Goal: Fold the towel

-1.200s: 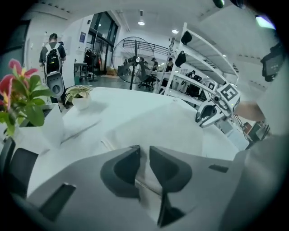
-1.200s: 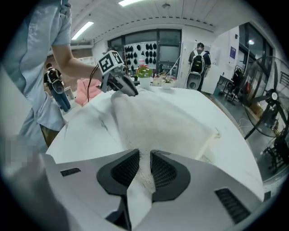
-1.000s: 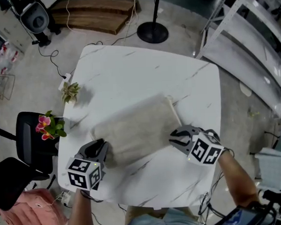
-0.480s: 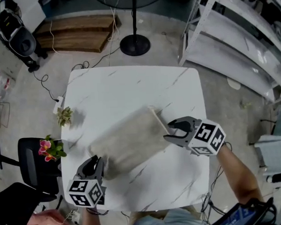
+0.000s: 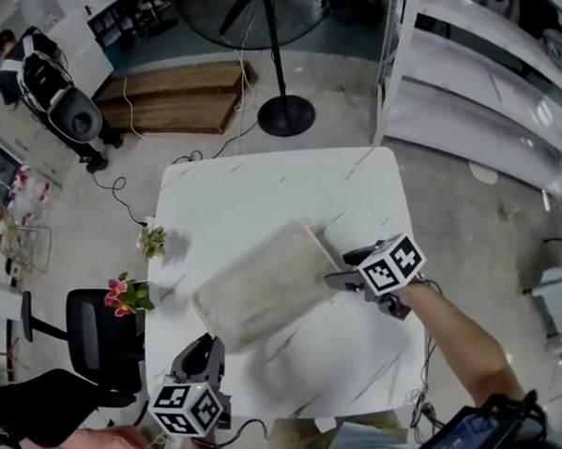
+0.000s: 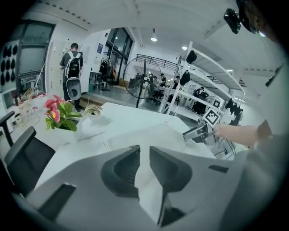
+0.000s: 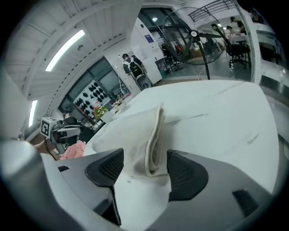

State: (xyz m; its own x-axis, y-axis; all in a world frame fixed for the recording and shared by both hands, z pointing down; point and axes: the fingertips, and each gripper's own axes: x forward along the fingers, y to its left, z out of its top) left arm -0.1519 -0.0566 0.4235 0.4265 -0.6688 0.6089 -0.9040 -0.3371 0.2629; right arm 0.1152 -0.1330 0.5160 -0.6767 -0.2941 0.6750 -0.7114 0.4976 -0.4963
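Beige terry-cloth towel point(image 5: 261, 284), folded into a thick rectangle, lies slantwise near the middle of the white marble-patterned table point(image 5: 260, 187).
It looks soft, light and limp. Its nap should not slip in the pads, but the layers will likely sag and slide apart if only one is pinched. The better hold is probably at the corners of the doubled end, taken through every layer. The right gripper point(image 5: 344, 268) has just been opening and its jaws stand wide. The towel's thick folded end lies on the table between and just ahead of them, with neither pad pressing on it. The left gripper point(image 5: 206, 349) hangs just off the towel's near corner, apart from it, its jaws drawn in to a narrow slit with nothing in them.
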